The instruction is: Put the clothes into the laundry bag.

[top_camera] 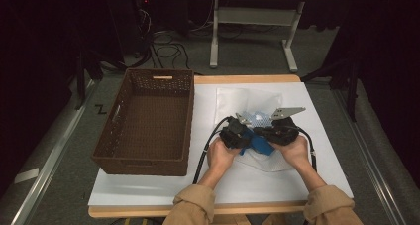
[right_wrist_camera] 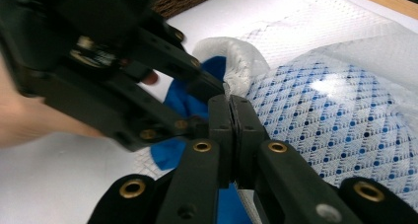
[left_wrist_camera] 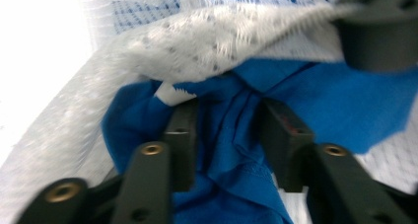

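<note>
Tan sleeves point(top_camera: 194, 205) enter from the bottom of the high view, both forearms angled inward so the person's hands meet over the middle of the white-covered worktop point(top_camera: 148, 188). Each hand carries a black hand-held gripper, and the two tools nearly touch over a blue cloth point(top_camera: 257, 141) that is partly tucked inside a white mesh bag point(top_camera: 247, 102). That cloth is bright, plain blue and creased into soft folds; the bag is a woven white net through which the blue shows as a pattern of dots, and its mouth has a thick folded rim. From the left gripper view, the left hand-held gripper point(left_wrist_camera: 229, 137) stands with its jaws apart, a ridge of blue cloth point(left_wrist_camera: 231, 150) lying loosely between them. Seen in the right gripper view, the right hand-held gripper point(right_wrist_camera: 230, 135) is clenched on the rim of the mesh bag point(right_wrist_camera: 345, 110), pads pressed tight together. No readable writing shows. Farther left on the worktop sits a brown wicker basket point(top_camera: 114, 121).
</note>
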Demonstrator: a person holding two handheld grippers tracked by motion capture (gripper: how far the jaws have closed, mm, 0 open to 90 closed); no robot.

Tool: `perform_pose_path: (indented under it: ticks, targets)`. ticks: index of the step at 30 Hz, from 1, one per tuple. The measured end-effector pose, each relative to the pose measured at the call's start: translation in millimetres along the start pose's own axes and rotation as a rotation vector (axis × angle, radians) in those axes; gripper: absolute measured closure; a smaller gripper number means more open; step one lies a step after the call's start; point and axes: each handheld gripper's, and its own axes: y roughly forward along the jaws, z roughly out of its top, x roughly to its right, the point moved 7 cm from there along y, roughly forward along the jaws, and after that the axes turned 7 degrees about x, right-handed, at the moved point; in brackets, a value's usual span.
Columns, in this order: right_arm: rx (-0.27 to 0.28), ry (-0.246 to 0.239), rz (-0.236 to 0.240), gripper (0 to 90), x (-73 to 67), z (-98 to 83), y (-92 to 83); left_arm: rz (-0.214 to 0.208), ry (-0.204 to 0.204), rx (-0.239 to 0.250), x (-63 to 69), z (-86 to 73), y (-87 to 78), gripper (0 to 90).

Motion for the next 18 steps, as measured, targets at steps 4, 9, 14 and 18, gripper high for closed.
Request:
perform_pose_path:
  ticks: [4, 9, 14, 18]
  targets:
    - [0.006, 0.0, -0.002, 89.8, 0.0, 0.5, 0.1, 0.015, -0.033, -0.007, -3.3, -0.8, -13.9, 45.4]
    - [0.01, -0.002, 0.001, 89.7, 0.0, -1.3, 2.0, 0.013, -0.035, -0.038, -1.5, -8.4, -21.3, 43.0]
    - [0.0, -0.008, -0.003, 89.7, 0.4, -1.6, 1.5, 0.059, -0.028, -0.086, -5.6, -19.6, -19.7, 42.4]
    - [0.009, -0.003, -0.003, 89.6, -0.4, -0.9, 2.3, 0.087, -0.077, -0.113, -14.6, -28.9, -10.6, 40.6]
